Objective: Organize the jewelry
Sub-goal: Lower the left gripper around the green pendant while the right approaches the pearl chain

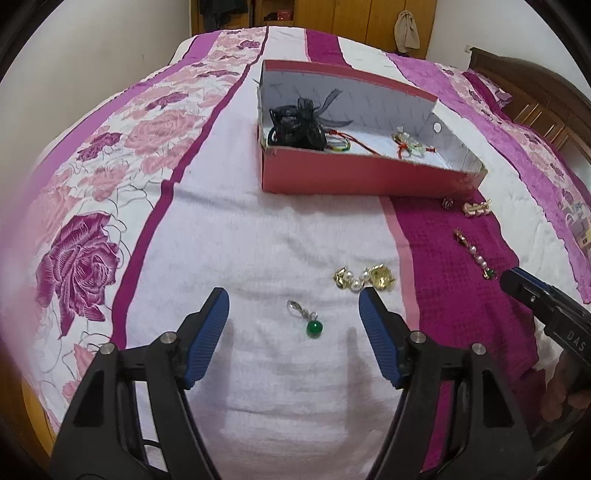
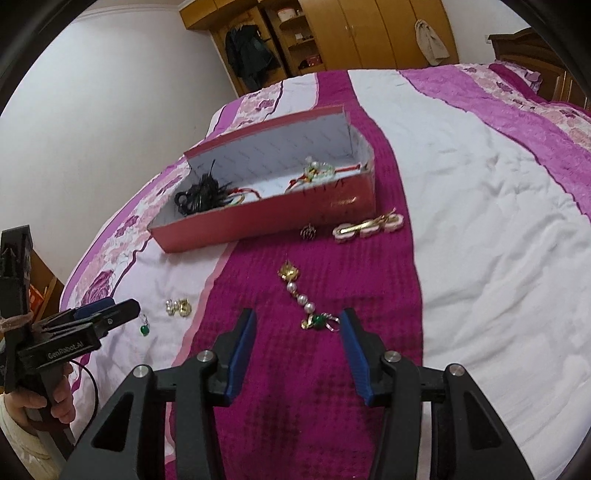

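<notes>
A red shoebox [image 1: 354, 177] [image 2: 258, 221] lies on the bed and holds a black mesh hair piece [image 1: 297, 123], bangles [image 1: 338, 144] and a beaded bracelet [image 1: 408, 144]. My left gripper [image 1: 293, 301] is open, with a green bead pendant [image 1: 312, 325] [image 2: 144, 328] lying between its fingers. A gold and pearl piece [image 1: 364, 278] [image 2: 178, 307] lies by its right fingertip. My right gripper [image 2: 297, 317] is open above a pearl and gold hair pin [image 2: 306, 299] [image 1: 474, 253]. A pink hair clip [image 2: 367, 227] [image 1: 476, 208] and a small dark charm [image 2: 308, 232] [image 1: 448, 203] lie by the box.
The bed has a white, magenta and floral pink cover [image 1: 258, 229]. A wooden wardrobe [image 2: 369, 33] stands behind it and a wooden headboard [image 1: 535, 99] at the right. The right gripper's body [image 1: 546, 306] shows in the left wrist view, and the left gripper's body [image 2: 74, 332] in the right.
</notes>
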